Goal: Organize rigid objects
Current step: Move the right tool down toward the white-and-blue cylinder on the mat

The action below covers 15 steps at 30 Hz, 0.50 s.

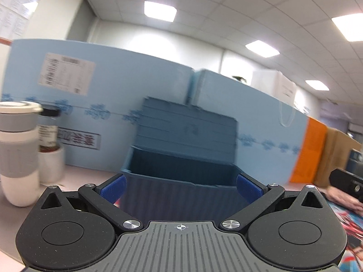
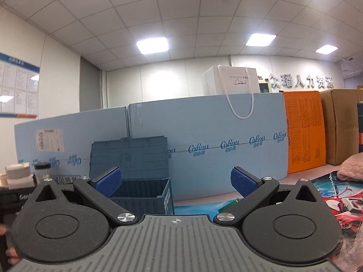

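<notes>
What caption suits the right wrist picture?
Open right gripper faces a blue storage box, lid up, before pale blue cartons.

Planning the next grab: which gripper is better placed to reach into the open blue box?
Probably the left. The blue box sits centred between the open left gripper fingers and fills its view. In the right wrist view the box lies off toward the left finger of the open right gripper and looks farther away.
</notes>
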Tool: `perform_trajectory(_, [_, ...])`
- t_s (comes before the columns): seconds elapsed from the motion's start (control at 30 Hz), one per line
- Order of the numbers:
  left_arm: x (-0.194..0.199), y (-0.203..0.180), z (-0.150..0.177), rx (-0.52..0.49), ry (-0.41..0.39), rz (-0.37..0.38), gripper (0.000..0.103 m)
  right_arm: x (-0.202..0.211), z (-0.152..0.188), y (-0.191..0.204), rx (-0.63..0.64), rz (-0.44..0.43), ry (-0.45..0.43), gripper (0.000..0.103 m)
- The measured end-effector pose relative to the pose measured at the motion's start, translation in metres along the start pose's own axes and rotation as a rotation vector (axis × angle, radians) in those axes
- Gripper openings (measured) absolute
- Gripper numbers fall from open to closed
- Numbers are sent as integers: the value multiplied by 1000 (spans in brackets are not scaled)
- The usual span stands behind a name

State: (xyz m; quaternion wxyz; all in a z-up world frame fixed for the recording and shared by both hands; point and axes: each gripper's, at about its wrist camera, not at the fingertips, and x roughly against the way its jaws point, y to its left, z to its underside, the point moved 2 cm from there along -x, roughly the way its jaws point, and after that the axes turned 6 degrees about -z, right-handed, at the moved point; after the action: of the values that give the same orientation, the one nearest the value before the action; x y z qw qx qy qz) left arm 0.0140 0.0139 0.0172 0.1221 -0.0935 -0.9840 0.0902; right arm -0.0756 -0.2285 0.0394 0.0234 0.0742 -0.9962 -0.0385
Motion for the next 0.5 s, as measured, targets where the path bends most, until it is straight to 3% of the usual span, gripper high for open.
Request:
perform_trajectory(0.2, [-3, -27, -9, -46, 120, 134, 103, 16, -1, -13, 59, 14, 62, 103])
perform_trajectory(0.37, [-27, -54, -21, -34, 293, 272, 103, 21, 0, -33, 52, 78, 126, 103])
perform_trajectory(0.5, [-54, -64, -13, -13, 397, 268, 103, 14, 9, -41, 63, 70, 214, 103])
